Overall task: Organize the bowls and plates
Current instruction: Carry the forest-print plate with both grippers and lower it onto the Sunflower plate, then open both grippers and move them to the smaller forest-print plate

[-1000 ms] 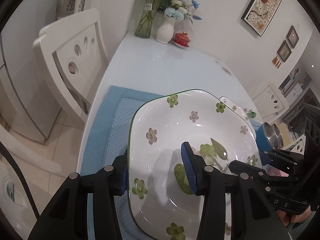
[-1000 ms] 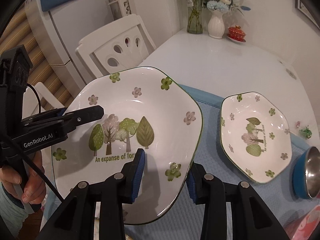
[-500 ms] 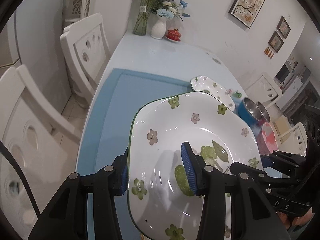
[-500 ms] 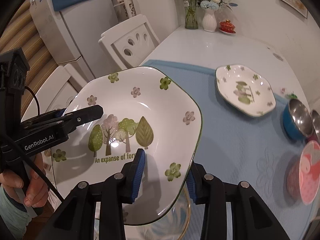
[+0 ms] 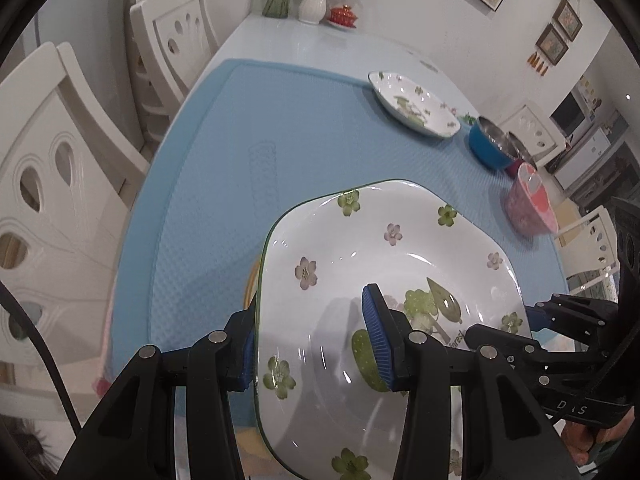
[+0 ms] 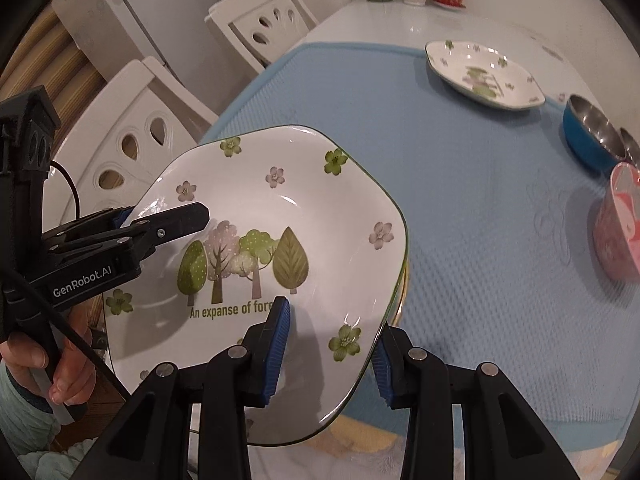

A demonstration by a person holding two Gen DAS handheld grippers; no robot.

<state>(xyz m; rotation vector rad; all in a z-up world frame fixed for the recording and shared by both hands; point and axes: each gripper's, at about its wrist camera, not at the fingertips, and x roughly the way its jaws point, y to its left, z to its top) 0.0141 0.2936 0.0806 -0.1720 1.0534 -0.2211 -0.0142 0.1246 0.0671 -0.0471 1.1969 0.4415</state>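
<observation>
Large flowered plate (image 6: 256,240): green print under the trees reads "An expanse of fore", rest cut off by a gripper pad. Left gripper (image 6: 168,224): white "GenRobot.AI" on its black body. Right gripper (image 5: 536,320): partial letters "D S" on its body, left wrist view.

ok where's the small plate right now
The small plate sits at the mat's far right corner in the right wrist view, just beyond the blue bowl, apart from it.

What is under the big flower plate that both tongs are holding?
Under the big flower plate a gold-edged rim of another dish peeks out at its right side, on the blue mat. The plate covers the rest, so what kind of dish it is cannot be told.
</observation>
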